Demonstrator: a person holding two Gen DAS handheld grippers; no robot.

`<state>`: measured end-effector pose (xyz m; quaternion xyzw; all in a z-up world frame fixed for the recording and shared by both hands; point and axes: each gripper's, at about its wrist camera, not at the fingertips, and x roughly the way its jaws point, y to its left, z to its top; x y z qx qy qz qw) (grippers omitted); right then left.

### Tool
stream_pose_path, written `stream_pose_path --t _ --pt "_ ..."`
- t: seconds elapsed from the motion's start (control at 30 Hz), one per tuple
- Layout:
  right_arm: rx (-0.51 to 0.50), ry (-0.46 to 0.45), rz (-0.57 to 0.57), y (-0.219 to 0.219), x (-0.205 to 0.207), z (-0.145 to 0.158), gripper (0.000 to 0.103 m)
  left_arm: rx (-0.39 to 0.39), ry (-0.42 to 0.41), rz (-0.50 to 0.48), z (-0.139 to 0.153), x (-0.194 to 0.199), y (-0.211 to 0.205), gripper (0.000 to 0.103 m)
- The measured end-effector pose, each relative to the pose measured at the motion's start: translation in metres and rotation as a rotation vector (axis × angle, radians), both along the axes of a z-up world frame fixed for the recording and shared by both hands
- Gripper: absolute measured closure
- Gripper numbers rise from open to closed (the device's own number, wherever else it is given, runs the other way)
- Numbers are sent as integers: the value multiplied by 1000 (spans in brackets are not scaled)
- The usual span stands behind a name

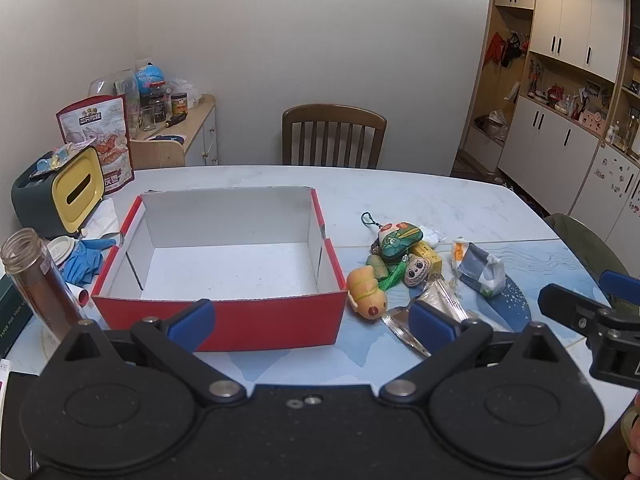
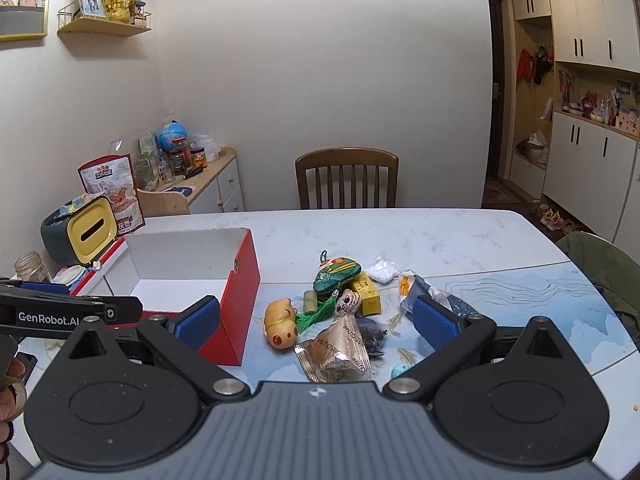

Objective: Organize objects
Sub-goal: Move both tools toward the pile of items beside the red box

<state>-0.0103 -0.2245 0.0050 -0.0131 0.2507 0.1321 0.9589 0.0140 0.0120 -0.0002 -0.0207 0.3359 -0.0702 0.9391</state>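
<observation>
A: What sits nearest?

B: The left claw (image 1: 310,326), its blue-padded fingers spread wide apart and holding nothing, hangs over the near edge of the white marble-patterned tabletop (image 1: 400,192). The right claw (image 2: 318,322) is spread just as wide, also empty, above a crinkled clear-and-brown snack wrapper (image 2: 340,350).

A: And just past them?

B: In front of the left claw stands an open red cardboard box with a white inside (image 1: 224,248), nothing in it. To its right lies a cluster of small things: a yellow-orange plush pig toy (image 1: 366,290) just beside the box's near right corner, then a green embroidered pouch on a cord (image 1: 400,238), a small round doll-face charm (image 1: 416,270) with a green tassel, a yellow carton (image 1: 430,254) and a white-and-grey crumpled packet (image 1: 478,266).

A: Further back?

B: Towards the left edge are an open glass jar (image 1: 28,264), blue rubber gloves (image 1: 86,258) and a dark-green-and-yellow tissue holder (image 1: 60,196). A brown wooden chair (image 1: 334,136) stands behind the far edge.
</observation>
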Motion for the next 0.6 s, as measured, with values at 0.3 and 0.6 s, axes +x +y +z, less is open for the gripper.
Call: stream_pose_path --t 0.3,0.6 --pt "13 0 6 -15 11 -4 1 10 14 -7 -3 8 -13 0" --pt "28 46 37 -44 42 -16 1 2 41 -49 -8 30 -44 1"
